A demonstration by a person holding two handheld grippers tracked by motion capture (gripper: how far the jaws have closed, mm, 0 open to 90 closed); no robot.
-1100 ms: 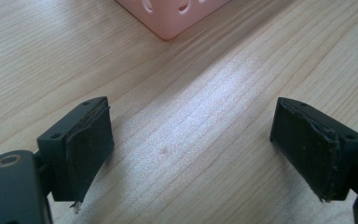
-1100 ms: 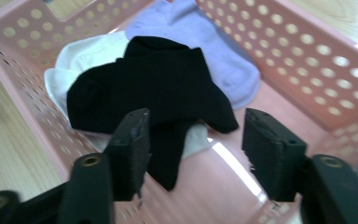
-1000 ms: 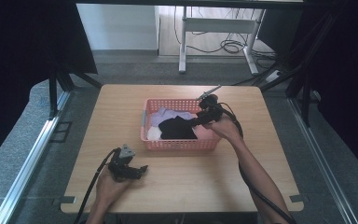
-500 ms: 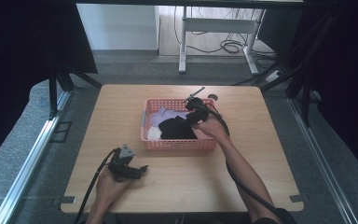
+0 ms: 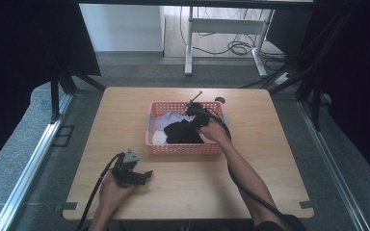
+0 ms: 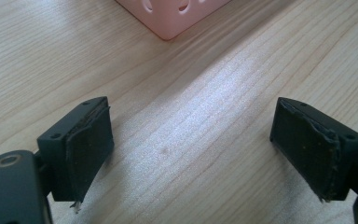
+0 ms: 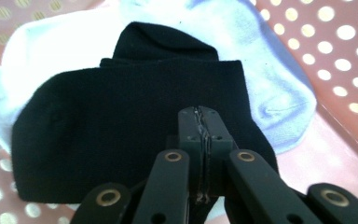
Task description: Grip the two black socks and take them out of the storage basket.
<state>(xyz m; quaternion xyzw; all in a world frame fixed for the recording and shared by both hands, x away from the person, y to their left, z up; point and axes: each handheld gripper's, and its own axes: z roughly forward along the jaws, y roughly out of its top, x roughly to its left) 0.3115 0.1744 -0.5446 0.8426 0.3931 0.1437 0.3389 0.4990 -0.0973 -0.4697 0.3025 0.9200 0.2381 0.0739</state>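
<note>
Right gripper (image 7: 203,122) just pressed together over the black cloth (image 7: 121,121) in the basket (image 5: 185,147); whether fabric is pinched, unclear. Left gripper (image 6: 191,149) spread, beside basket.

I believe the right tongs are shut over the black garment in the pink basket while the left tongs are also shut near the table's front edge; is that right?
Not quite: the left tongs are open, their pads wide apart over bare table, as the left gripper view shows. The rest holds: the right tongs are shut over the black garment in the pink basket.
</note>
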